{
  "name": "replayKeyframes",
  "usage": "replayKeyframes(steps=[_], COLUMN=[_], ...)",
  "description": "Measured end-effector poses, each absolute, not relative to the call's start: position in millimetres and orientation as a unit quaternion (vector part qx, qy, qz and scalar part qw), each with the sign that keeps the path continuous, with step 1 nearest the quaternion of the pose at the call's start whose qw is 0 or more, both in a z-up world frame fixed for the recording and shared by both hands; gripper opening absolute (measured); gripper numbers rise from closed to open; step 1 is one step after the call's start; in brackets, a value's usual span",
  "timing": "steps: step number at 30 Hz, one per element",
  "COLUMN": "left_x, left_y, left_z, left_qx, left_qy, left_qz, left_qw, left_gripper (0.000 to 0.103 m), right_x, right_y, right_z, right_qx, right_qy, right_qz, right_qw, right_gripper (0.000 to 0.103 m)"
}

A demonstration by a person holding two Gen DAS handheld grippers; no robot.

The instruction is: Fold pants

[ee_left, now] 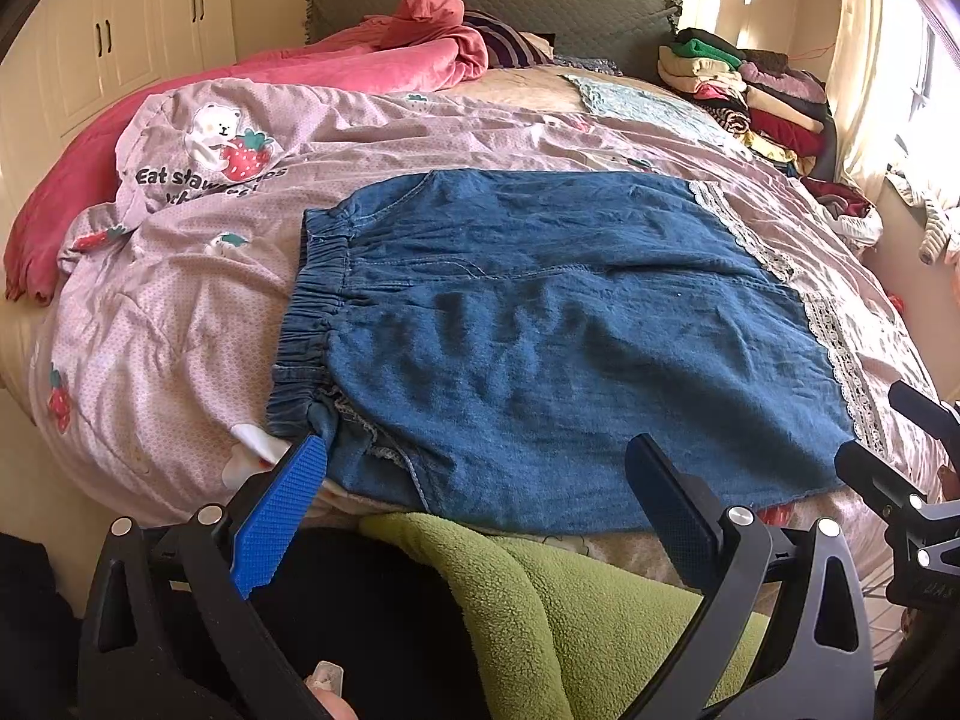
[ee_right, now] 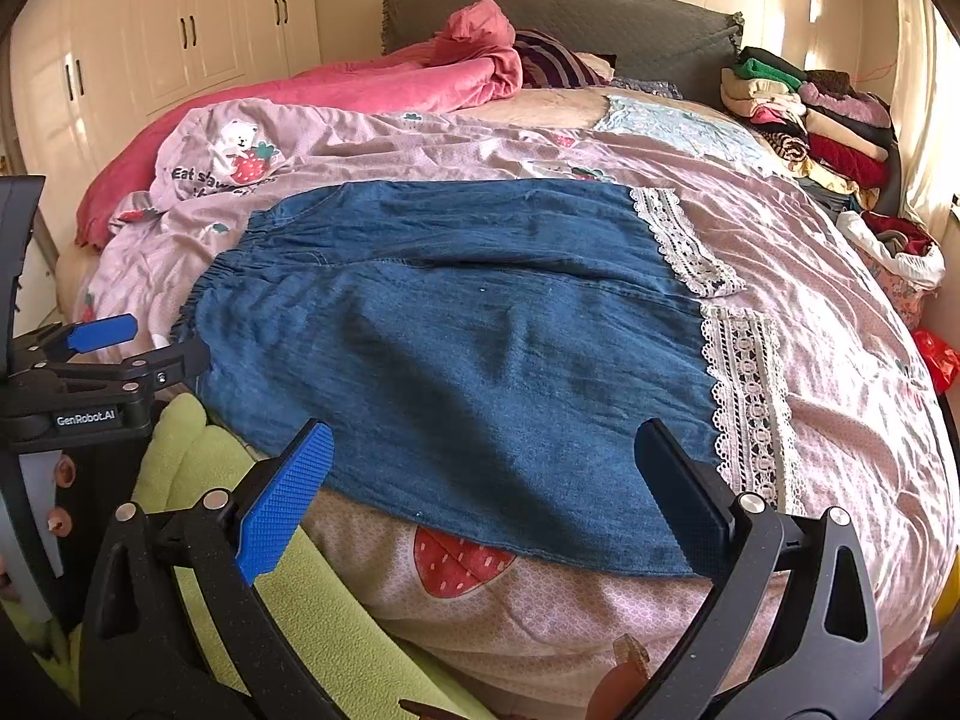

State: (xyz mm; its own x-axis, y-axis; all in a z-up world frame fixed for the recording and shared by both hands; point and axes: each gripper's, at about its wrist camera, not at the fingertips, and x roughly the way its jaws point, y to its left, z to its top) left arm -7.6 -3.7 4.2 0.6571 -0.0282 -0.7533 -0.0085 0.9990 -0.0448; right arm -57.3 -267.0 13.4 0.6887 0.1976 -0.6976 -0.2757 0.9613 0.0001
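Note:
Blue denim pants [ee_left: 540, 330] lie flat on the pink strawberry quilt [ee_left: 180, 312], elastic waistband to the left, lace-trimmed leg hems [ee_right: 744, 396] to the right. One leg lies over the other, so the pants [ee_right: 456, 348] look folded lengthwise. My left gripper [ee_left: 474, 468] hangs open over the near edge of the pants by the waistband, nothing between its fingers. My right gripper [ee_right: 480, 456] is open over the near edge closer to the hems, also holding nothing. The left gripper [ee_right: 150, 342] shows at the left edge of the right wrist view.
A crumpled pink blanket [ee_left: 372, 60] and a grey headboard [ee_left: 540, 6] are at the far end of the bed. A stack of folded clothes [ee_left: 744, 90] sits at the far right. White wardrobes [ee_right: 168, 42] line the left wall. A green fleece garment [ee_left: 540, 594] is below the grippers.

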Motion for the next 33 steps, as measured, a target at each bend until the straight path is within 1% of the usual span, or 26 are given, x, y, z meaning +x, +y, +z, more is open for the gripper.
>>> replayKeyframes(steps=[29,33], left_x=[-11.6,-8.8], left_y=[0.6,-4.3], left_z=[10.6,5.3], left_qx=[-0.02,-0.018], left_qy=[0.414,0.413], left_qz=[-0.003,-0.005], left_qw=[0.91,0.911], left_gripper=[0.099,0.099], right_x=[-56.7,-56.4], right_y=[-265.6,-264.9], right_z=[13.1,13.1], right_qx=[-0.055,-0.054], right_qy=[0.373,0.373], right_qz=[0.128,0.129], right_qw=[0.917,0.917], right_gripper=[0.095,0.095])
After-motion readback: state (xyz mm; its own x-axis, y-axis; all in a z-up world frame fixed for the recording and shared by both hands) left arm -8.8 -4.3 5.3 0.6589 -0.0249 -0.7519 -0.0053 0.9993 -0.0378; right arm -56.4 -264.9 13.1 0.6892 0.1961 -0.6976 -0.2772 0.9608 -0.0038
